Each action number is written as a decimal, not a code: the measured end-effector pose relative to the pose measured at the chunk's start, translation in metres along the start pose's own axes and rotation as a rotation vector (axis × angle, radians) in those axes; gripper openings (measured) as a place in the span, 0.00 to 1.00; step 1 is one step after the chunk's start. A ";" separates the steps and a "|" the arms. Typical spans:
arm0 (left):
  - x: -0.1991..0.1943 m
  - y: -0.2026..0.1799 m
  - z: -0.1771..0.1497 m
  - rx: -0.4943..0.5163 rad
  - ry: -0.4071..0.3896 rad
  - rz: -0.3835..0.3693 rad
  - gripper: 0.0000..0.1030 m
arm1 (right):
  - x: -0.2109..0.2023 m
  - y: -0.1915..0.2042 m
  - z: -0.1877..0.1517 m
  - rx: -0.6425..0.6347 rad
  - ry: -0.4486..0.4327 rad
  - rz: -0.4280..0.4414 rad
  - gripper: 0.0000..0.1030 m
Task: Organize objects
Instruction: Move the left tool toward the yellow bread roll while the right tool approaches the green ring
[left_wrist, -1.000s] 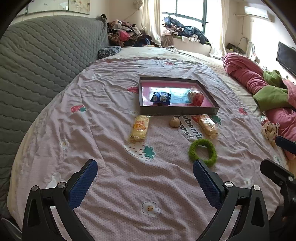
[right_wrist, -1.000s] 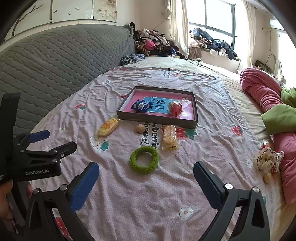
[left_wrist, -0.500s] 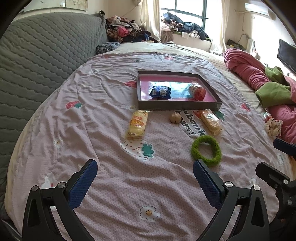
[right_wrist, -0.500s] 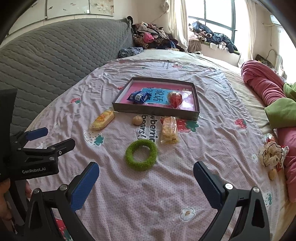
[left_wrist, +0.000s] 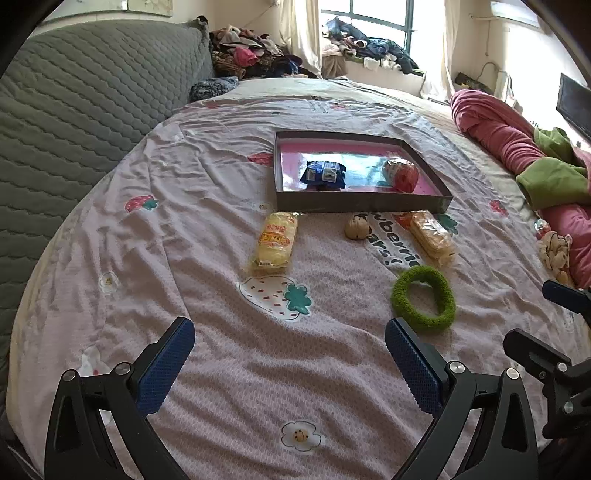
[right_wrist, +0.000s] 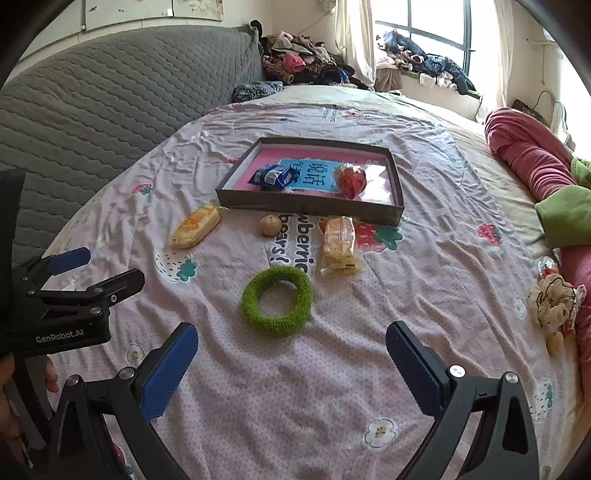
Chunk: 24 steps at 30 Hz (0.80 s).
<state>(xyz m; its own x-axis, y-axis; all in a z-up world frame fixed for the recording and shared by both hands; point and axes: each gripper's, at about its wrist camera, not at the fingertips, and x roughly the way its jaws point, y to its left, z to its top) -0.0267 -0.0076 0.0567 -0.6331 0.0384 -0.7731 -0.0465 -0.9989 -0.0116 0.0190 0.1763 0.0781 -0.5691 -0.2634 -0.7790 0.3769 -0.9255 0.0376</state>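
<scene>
Two grippers, both with jaws spread, nothing held: left gripper (left_wrist: 290, 360), right gripper (right_wrist: 291, 363). "GenRobot.AI" readable on left unit. Bedsheet (right_wrist: 424, 280) print reads "…wberries bears!" just before box (right_wrist: 310, 206). Inside box: blue packet (right_wrist: 271, 177), red ball (right_wrist: 351, 180), blue sheet with Chinese characters. Before box: two yellow snack packs, walnut (right_wrist: 270, 225), green ring (right_wrist: 277, 301). Versus second ago: both cameras nearer box, objects unmoved.
</scene>
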 end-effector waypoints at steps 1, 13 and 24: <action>0.003 0.000 0.000 0.001 0.003 0.000 1.00 | 0.002 0.000 0.000 0.001 0.003 0.000 1.00; 0.030 0.000 0.003 -0.002 0.036 -0.003 1.00 | 0.029 -0.006 0.001 0.019 0.042 0.003 1.00; 0.043 0.001 0.007 -0.001 0.047 -0.003 1.00 | 0.045 -0.009 0.003 0.028 0.067 0.008 1.00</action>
<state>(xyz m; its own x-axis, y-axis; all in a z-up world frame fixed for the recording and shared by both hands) -0.0590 -0.0069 0.0282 -0.5960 0.0404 -0.8020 -0.0479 -0.9987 -0.0148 -0.0121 0.1724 0.0445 -0.5157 -0.2530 -0.8186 0.3601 -0.9309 0.0609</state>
